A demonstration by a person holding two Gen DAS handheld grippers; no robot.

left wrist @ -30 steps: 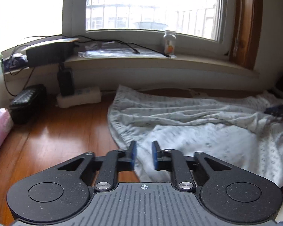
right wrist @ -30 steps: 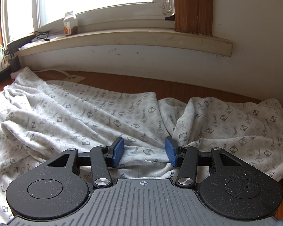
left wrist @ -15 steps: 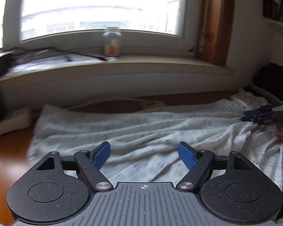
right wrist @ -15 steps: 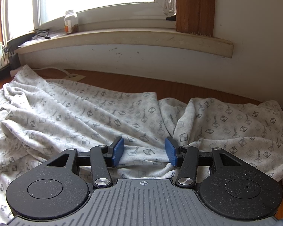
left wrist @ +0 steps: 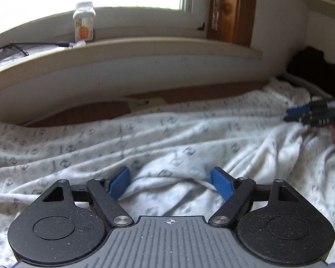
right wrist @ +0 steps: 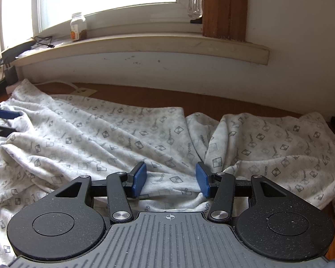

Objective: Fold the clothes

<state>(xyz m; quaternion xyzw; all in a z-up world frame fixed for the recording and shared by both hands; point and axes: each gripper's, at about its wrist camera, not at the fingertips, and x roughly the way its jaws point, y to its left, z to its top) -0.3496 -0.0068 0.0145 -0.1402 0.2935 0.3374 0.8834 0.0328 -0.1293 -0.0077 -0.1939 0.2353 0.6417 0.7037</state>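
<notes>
Soft white printed garment (left wrist: 167,138) lies rumpled on the wood floor (right wrist: 189,98) under the windowsill, w/ left gripper (left wrist: 170,182) spread wide over a fold & right gripper (right wrist: 170,177) half-open, pinching nothing.

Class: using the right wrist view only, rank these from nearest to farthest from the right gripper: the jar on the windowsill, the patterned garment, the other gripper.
1. Patterned garment: between and under the right gripper pads.
2. Left gripper: far left edge, over the cloth.
3. Jar: on the windowsill, upper left.
</notes>
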